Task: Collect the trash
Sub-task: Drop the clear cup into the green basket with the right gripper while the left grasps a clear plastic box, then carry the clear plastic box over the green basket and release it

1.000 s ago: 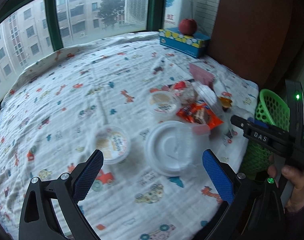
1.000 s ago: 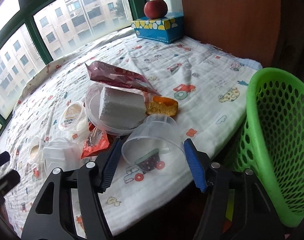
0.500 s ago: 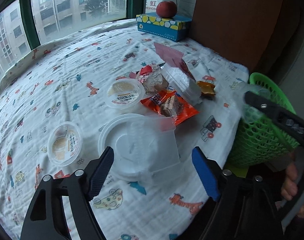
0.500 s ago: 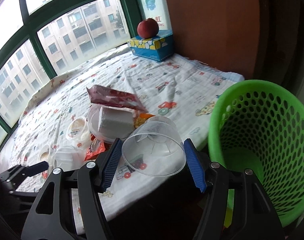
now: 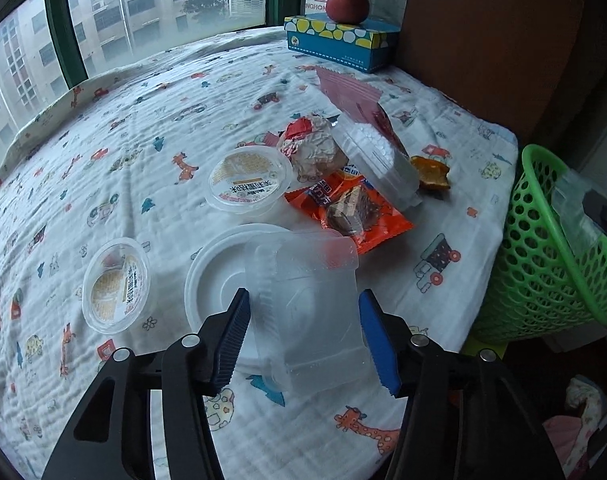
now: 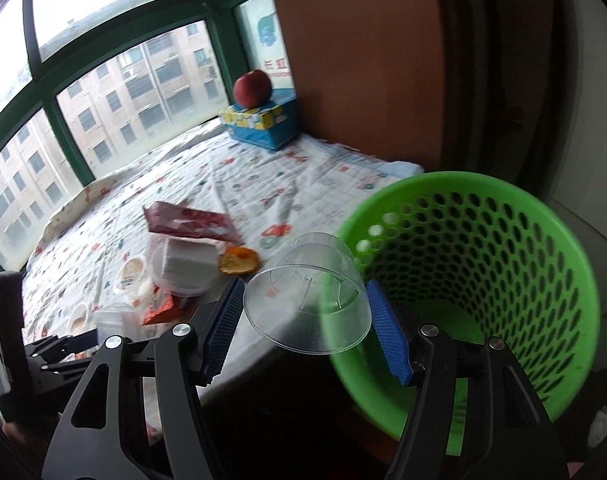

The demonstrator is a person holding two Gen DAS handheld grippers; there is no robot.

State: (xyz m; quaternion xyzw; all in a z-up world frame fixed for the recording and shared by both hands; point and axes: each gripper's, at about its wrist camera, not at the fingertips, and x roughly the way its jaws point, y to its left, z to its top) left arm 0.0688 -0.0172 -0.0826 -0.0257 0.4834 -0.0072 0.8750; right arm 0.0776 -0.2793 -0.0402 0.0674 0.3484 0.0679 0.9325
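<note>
My left gripper has its blue pads close against both sides of a clear square plastic container that rests on a white round lid. My right gripper is shut on a clear plastic cup and holds it in the air at the rim of the green mesh basket. The basket also shows in the left wrist view beside the table's right edge, with the cup over it.
Trash lies on the printed cloth: two sealed pudding cups, an orange wrapper, crumpled paper, a foam-filled tub, a red bag, orange peel. A tissue box with an apple stands at the back.
My right gripper lifted the clear cup off the table and carried it right to the basket's rim. My left gripper moved forward and narrowed around the square container.
</note>
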